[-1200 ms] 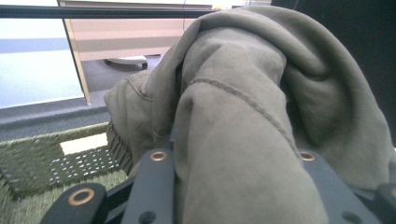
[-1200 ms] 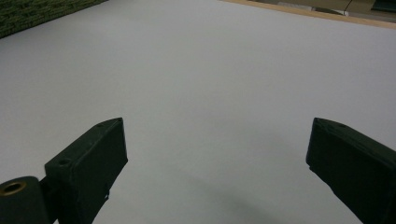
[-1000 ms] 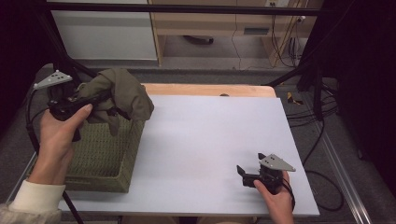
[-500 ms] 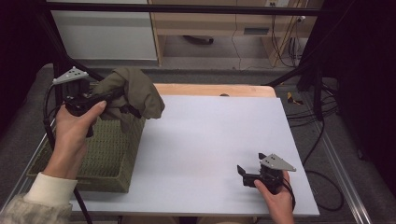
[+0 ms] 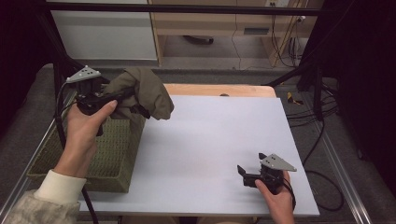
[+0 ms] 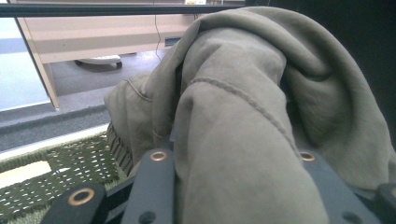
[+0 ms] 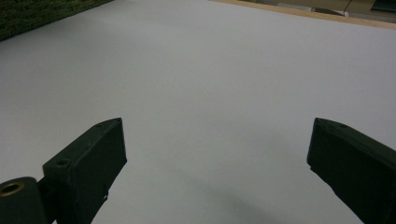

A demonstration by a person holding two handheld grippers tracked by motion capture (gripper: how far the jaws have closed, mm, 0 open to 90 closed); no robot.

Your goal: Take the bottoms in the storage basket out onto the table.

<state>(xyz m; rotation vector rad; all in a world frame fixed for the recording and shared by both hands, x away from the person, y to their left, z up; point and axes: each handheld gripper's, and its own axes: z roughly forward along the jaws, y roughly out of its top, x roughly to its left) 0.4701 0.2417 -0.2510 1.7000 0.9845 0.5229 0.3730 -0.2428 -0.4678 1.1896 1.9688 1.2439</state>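
High view: left gripper (image 5: 122, 94), upper left of frame, is clamping an olive cloth (image 5: 147, 91) and holding it up over the far right corner of the woven green basket (image 5: 100, 156). The cloth is drooping in bunched folds, hanging down toward the right over the white worktop (image 5: 219, 140); no clear long axis, just a lump sagging downward. Right gripper (image 5: 246, 175), lower right, is sitting on the worktop with jaws spread and nothing between them.

Left gripper view: cloth (image 6: 243, 121) is bulging up between the jaws, soft, light, limp, probably not slippery or fragile. A thick fold or hem looks best for gripping.

Right gripper view: jaws are standing wide apart over bare worktop (image 7: 210, 84).
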